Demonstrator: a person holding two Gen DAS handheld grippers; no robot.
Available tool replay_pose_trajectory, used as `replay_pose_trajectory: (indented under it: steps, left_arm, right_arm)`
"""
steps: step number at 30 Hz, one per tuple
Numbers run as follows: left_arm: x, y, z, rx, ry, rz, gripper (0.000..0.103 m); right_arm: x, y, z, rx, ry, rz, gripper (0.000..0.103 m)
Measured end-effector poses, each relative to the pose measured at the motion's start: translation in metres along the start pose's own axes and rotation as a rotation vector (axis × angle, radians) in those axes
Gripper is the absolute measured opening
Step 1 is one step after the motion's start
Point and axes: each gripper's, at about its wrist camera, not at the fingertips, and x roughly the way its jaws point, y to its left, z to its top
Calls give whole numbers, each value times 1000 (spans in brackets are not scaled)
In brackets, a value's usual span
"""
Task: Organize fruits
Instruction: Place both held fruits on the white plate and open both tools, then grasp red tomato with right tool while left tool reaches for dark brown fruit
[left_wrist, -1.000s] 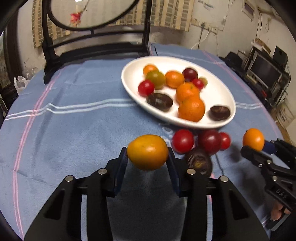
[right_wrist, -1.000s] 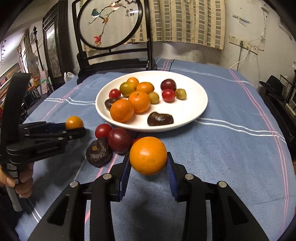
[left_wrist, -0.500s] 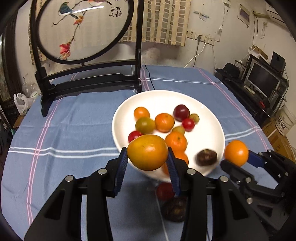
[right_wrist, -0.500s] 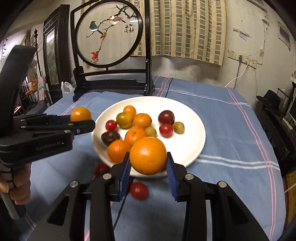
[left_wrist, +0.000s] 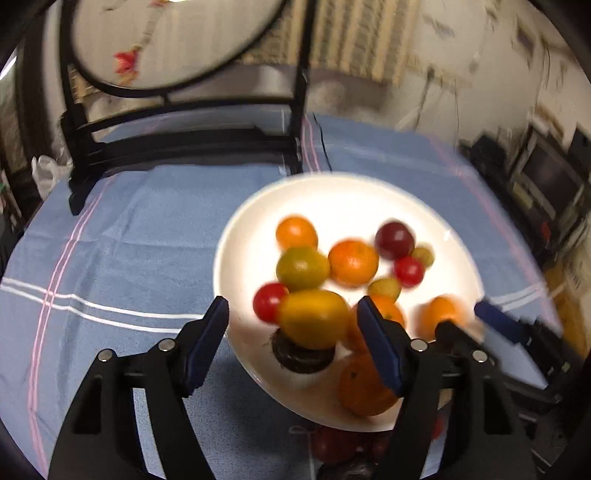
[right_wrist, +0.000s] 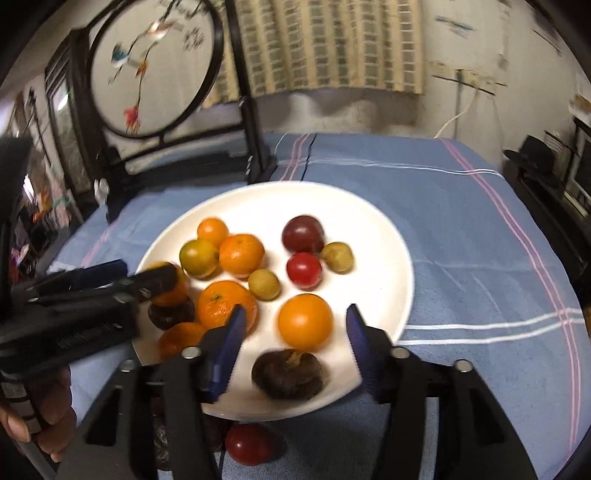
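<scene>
While both tools sit over the plate, each view shows things the other does not:
left tool: left tool (left_wrist: 291, 321) has its jaws spread, just been opening; yellow-orange oval fruit (left_wrist: 314, 319) sits between the blue pads, gap on both sides, not pressed.
oval fruit place: over the near-left part of the white round plate (left_wrist: 458, 266), right above a dark brown wrinkled fruit (left_wrist: 303, 358); whether it rests on that fruit cannot be told, blur.
right tool: right tool (right_wrist: 293, 338) jaws apart, just been opening; round orange fruit (right_wrist: 304, 321) between the pads with clear gaps, on the plate just behind a dark brown lumpy fruit (right_wrist: 288, 374).
left wrist only: right tool's tips at the right edge, blurred, the orange between them; red fruits (left_wrist: 332, 443) on the cloth under the plate's near rim.
right wrist only: left tool from the side with a person's hand (right_wrist: 40, 417) on its handle; red round fruit (right_wrist: 247, 443) on the blue striped cloth (right_wrist: 480, 240) of the bench, near the plate rim.
plate contents: oranges, a greenish-yellow citrus (right_wrist: 199, 256), a dark red plum (right_wrist: 303, 234), a red tomato (right_wrist: 303, 269), small tan fruits.
background: black-framed round embroidered screen (right_wrist: 155, 70) stands at the far bench edge.
</scene>
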Motion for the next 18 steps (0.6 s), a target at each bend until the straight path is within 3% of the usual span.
replay_pose_trajectory:
  steps: [8,18]
  left_arm:
    - [-44,-1,-20,18,-49,2,80]
    - [-64,6,-78,9,-12,-3,84]
  right_arm:
    - [-31,-3,-24,-31,2,13,58]
    - [-58,3,-72,-108,48,-11,58]
